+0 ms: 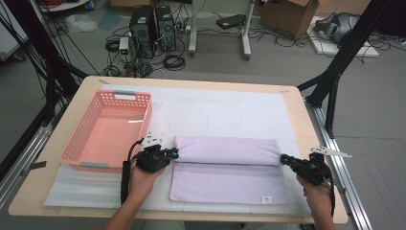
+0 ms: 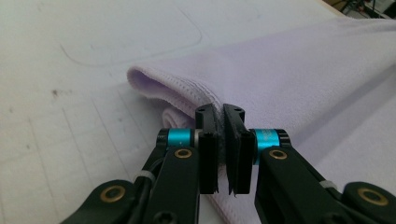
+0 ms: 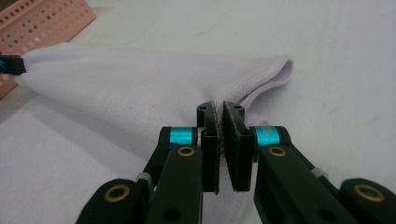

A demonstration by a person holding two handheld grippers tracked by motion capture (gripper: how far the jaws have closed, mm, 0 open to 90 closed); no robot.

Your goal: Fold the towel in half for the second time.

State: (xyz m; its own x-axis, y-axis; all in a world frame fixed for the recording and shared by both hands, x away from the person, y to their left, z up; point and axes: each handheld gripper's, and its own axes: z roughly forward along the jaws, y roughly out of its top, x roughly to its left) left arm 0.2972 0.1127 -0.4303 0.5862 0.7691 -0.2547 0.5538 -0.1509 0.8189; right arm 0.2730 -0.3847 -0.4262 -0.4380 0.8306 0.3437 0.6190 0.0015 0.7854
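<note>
Towel [image 1: 229, 167] is what both of my claws have hold of, a pale lilac one lying on the white mat [image 1: 230, 108] that covers the table [image 1: 297, 110], with its far part folded back over the near part.

Starting at the left: off to the outer side of my left claw [image 1: 174, 153] sits the pink basket [image 1: 76, 143], just beside my hand, its near rim close to the claw's body. The left claw itself points across toward the towel's left end, and its jaws are drawn narrow on the hem there. In the left gripper view the stitched edge [image 2: 196, 91] runs straight down into the slim gap between the two black jaws, so the cloth is pinched between them; ahead of the claw the folded layer rises and spreads away to the right, and the lower layer lies flat beneath and to the right of the jaws.

Between my two claws the fold stretches as a long band, its near border lying over the flat half, which reaches back toward me and carries a small label [image 1: 266, 199] near its right corner.

At the right end, my right claw [image 1: 283, 159] points inward at the towel's other end. In the right gripper view its jaws are likewise nearly together, clamping the hem [image 3: 254, 86], with the rounded corner of the fold just ahead and to the right of them.
</note>
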